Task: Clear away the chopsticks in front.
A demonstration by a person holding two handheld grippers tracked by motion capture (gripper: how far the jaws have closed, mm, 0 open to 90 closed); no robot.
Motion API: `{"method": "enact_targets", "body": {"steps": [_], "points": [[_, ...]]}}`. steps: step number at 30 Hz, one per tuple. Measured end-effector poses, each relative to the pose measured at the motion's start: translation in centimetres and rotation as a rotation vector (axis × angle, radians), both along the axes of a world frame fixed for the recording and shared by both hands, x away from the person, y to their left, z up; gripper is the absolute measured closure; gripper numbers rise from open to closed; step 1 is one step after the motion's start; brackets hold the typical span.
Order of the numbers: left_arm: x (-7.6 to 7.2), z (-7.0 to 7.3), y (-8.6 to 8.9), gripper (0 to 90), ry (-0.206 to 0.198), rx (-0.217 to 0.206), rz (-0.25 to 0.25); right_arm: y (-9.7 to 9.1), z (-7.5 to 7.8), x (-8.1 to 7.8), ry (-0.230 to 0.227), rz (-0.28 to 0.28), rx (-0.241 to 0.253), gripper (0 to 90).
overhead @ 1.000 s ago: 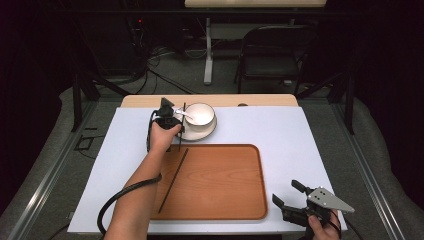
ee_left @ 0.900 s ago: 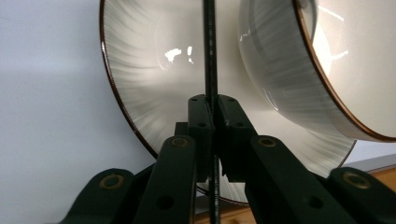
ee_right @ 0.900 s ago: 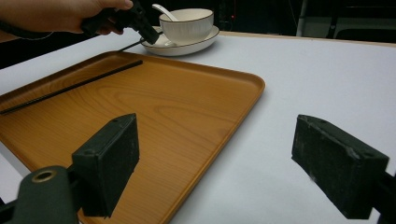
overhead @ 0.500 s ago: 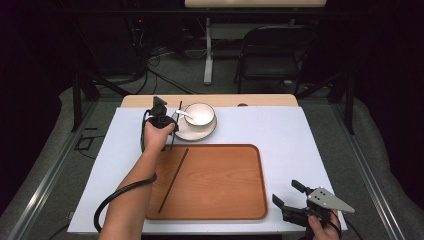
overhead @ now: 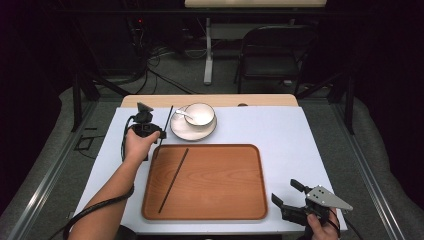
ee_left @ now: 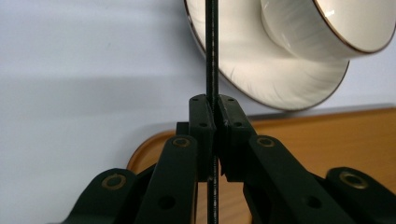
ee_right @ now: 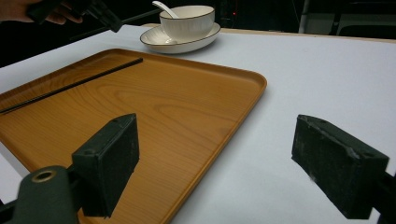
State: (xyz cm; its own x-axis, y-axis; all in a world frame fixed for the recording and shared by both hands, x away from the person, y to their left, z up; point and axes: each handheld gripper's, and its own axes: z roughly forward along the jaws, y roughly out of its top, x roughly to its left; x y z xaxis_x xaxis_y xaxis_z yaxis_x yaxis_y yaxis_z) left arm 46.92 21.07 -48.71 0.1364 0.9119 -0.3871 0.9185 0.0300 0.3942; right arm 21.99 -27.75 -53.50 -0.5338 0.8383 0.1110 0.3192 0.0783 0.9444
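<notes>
Black chopstick point(ee_left: 211, 51) clamped in left hand-held gripper point(ee_left: 214, 116); lettering unreadable.

No text, label, brand, number or sign can be read in any of the pictures.
</notes>
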Motion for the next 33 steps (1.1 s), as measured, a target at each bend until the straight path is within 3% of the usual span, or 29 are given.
{"method": "enact_targets", "body": {"steps": [7,8,9,14,19,29,33], "points": [[-4.1,0.8,0.9,85.3,-0.018,-0.01,-0.044,0.2,0.1,0.1,-0.004,0.011,-0.007,14.5],[-4.1,0.8,0.9,85.3,-0.018,-0.01,-0.044,0.2,0.1,0.1,-0.004,0.011,-0.007,14.5],[-5.1,0.8,1.1,85.3,-0.024,-0.011,-0.06,0.2,0.1,0.0,-0.009,0.011,-0.011,14.5],[-7.7,0.6,1.2,85.3,-0.022,-0.032,-0.098,0.2,0.1,0.0,-0.002,0.007,-0.009,14.5],[-9.6,0.2,1.3,85.3,-0.024,-0.065,-0.121,0.2,0.1,0.0,-0.001,0.004,-0.008,14.5],[-12.7,0.0,0.9,85.2,-0.083,-0.049,-0.142,0.3,0.1,0.0,0.002,0.003,-0.009,14.5],[-13.7,-0.6,1.0,85.2,-0.089,-0.047,-0.138,0.3,0.1,0.0,0.002,0.003,-0.009,14.5]]}}
